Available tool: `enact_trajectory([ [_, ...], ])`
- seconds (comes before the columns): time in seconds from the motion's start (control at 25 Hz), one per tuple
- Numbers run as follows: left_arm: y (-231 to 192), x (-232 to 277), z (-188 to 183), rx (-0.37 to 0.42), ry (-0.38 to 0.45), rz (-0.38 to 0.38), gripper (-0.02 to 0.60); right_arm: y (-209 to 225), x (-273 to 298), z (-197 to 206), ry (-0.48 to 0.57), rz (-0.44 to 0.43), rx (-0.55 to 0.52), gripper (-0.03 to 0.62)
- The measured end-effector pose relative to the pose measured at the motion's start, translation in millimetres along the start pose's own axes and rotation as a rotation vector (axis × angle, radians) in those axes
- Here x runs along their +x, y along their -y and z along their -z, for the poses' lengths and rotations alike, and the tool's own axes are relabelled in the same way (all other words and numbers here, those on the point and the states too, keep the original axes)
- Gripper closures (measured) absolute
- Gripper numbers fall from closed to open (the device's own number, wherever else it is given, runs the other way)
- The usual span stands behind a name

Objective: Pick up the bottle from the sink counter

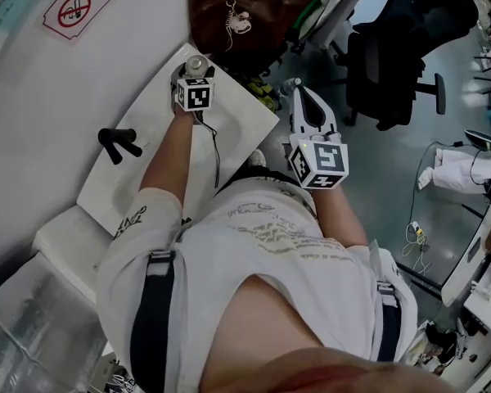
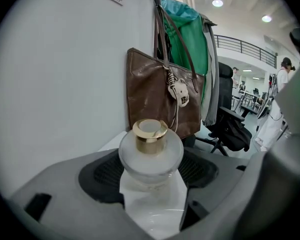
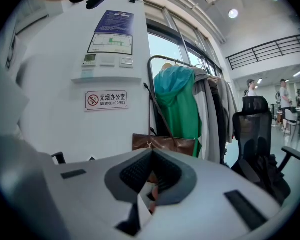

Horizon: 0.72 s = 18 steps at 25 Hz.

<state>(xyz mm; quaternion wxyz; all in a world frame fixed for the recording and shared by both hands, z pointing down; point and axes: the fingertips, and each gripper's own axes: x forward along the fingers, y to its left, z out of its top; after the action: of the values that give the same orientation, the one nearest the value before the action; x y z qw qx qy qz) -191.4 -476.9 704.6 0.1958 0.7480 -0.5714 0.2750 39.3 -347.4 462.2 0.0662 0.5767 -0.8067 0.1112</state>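
Observation:
A round frosted-glass bottle (image 2: 151, 151) with a gold collar and pale cap sits between the two dark pads of my left gripper (image 2: 150, 173), which press on both its sides. In the head view the bottle (image 1: 196, 62) is at the far corner of the white sink counter (image 1: 139, 182), with the left gripper (image 1: 195, 70) shut on it. I cannot tell whether it is lifted off the counter. My right gripper (image 1: 304, 97) hangs to the right of the counter over the floor. It is shut, with nothing between its meeting tips (image 3: 150, 156).
A black faucet (image 1: 119, 143) stands at the counter's wall side. A brown handbag (image 1: 239, 15) hangs just beyond the bottle, next to a green garment (image 3: 177, 109) on a rack. A black office chair (image 1: 386, 68) stands at the right. The white wall carries a no-smoking sign (image 1: 83, 2).

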Motion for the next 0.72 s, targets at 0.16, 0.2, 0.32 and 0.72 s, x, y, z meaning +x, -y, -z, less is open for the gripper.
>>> enact_trajectory([
  [0.16,0,0,0,0.0,-0.022,0.005,0.253,-3,-1,-2,0.011,-0.015,-0.006,0.571],
  [0.2,0,-1,1,-0.005,-0.023,0.002,0.253,-3,-1,-3,0.015,-0.016,-0.007,0.571],
  [0.32,1,-8,5,-0.032,-0.025,-0.001,0.253,-3,-2,-4,0.026,-0.023,0.004,0.571],
  [0.72,1,-41,-10,-0.064,0.025,-0.029,0.253,-13,3,-6,0.048,-0.07,0.017,0.571],
])
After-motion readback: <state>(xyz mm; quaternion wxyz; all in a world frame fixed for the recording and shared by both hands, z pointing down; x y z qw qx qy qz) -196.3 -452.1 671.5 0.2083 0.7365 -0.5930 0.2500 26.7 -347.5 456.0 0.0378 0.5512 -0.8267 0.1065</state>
